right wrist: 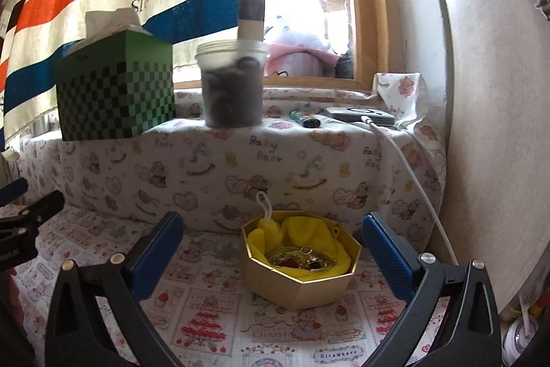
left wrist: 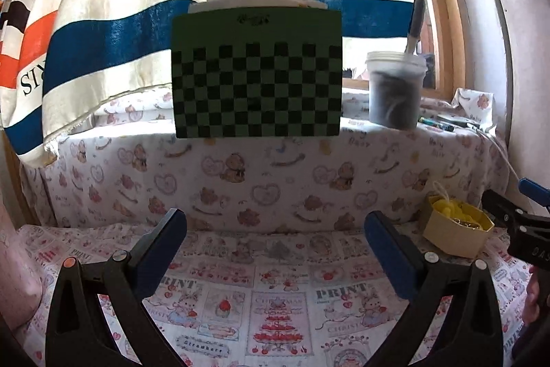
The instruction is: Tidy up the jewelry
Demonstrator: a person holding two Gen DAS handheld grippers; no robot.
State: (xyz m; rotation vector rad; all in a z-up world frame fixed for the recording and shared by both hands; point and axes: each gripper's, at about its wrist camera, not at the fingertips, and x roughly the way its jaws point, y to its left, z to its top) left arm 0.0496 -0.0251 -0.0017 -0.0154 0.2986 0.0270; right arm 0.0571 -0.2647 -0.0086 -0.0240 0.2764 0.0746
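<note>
Right wrist view shows the gold octagonal cardboard box [right wrist: 300,274] on the printed cloth, lined with yellow fabric [right wrist: 302,234], gold-coloured jewelry [right wrist: 302,258] heaped inside it, and the right gripper [right wrist: 273,255] spread wide and empty just near of it. The left gripper [left wrist: 275,251], also wide and empty, hangs over bare cloth well left of the box. Jewelry already boxed fits either a finished tidy or a heap awaiting sorting; any reach inside should descend slowly, clear of the box rim.

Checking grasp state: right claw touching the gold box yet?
Apart. Right wrist view shows the right claw open, patterned cloth visible between each blue finger and the gold box.
</note>
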